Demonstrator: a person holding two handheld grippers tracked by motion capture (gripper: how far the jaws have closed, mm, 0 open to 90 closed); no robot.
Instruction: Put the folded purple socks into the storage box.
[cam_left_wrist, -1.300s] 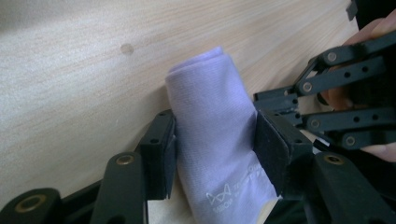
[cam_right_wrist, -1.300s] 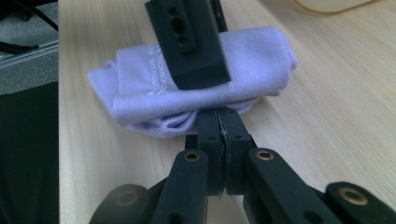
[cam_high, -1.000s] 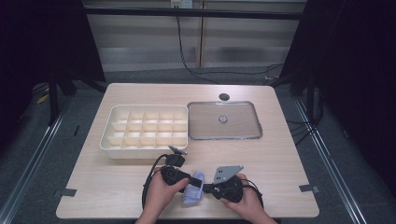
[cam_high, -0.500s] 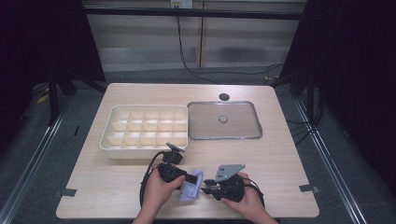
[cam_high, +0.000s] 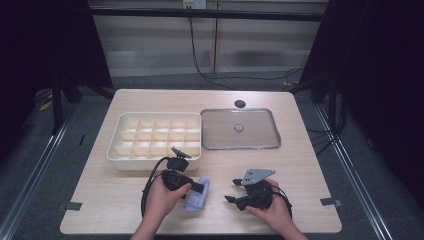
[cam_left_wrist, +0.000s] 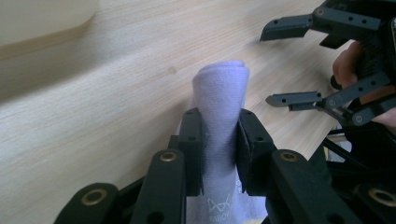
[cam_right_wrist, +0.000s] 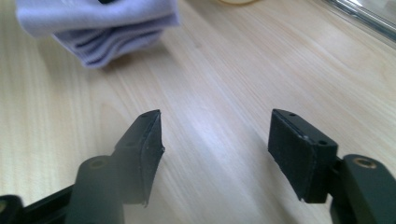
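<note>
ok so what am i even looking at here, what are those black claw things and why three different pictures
A person sits at a wooden table holding a hand-operated two-jaw tool in each hand. The high view looks down from above. The other two pictures come from small cameras riding on each tool, looking along its black jaws.

The left gripper is pinching a folded pale lilac cloth. The right gripper has just been opening, with nothing between its jaws, and sits a little apart from the cloth.

Also on the table: a cream tray divided into many small compartments, and beside it a flat clear lid with a small knob in the middle.
</note>
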